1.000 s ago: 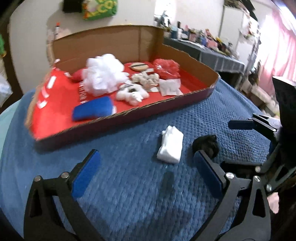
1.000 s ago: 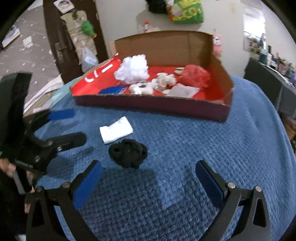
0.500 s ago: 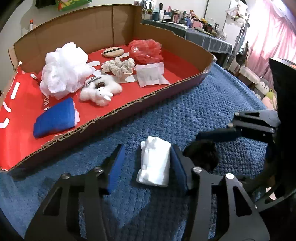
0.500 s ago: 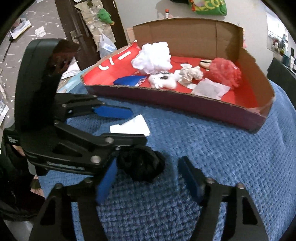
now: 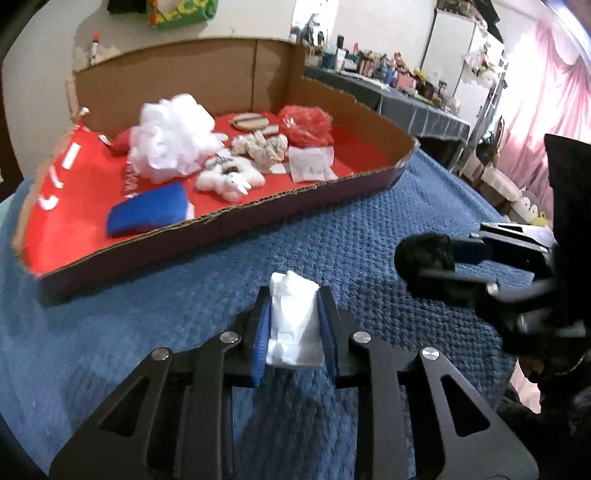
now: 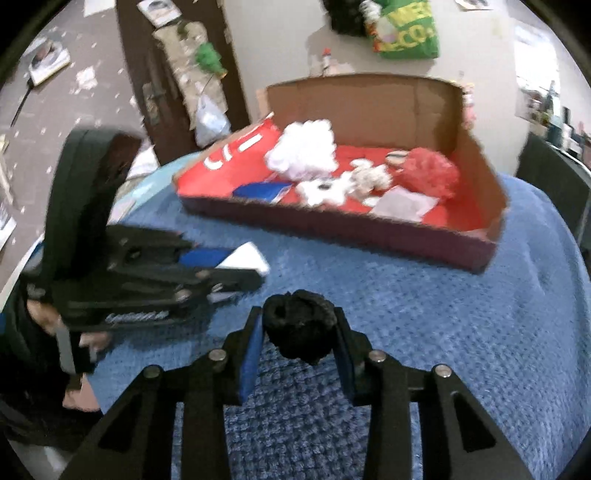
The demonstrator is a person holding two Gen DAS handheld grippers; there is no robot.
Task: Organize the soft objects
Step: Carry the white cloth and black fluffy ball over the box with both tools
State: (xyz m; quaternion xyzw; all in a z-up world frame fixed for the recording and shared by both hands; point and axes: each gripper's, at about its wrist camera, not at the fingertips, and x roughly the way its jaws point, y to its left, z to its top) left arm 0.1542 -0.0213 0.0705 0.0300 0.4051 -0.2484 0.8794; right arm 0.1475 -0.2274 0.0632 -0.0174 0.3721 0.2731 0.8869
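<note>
From the left wrist camera, the left gripper (image 5: 293,325) has its blue pads pressed against both sides of a white folded cloth (image 5: 293,321), which sits squeezed between them above the blue blanket (image 5: 184,302). Ahead lies the open cardboard tray (image 5: 229,218) with a red floor. Inside it are a white mesh pouf (image 5: 171,138), a blue sponge (image 5: 147,208), a white plush toy (image 5: 229,179), a cream knotted piece (image 5: 260,144), a red mesh pouf (image 5: 306,123) and a flat white packet (image 5: 310,164). The tray's low front wall stands between the held cloth and these things. To the right, the right gripper (image 5: 443,254) carries a black fuzzy lump (image 5: 424,253), just beside the white cloth but apart from it. A cluttered table (image 5: 406,107) and pink curtain (image 5: 535,92) fill the background.

From the right wrist camera, the right gripper (image 6: 299,332) is closed narrowly onto the black fuzzy lump (image 6: 299,323), pads touching both its sides. At the left, blurred, the left gripper (image 6: 225,266) holds the white folded cloth (image 6: 249,258) with one corner poking out past its fingers. The cardboard tray (image 6: 332,229) sits beyond on the blue blanket (image 6: 443,332), its front wall facing both grippers. Behind are a brown door (image 6: 166,74) and a green bag (image 6: 406,33) on the wall.
</note>
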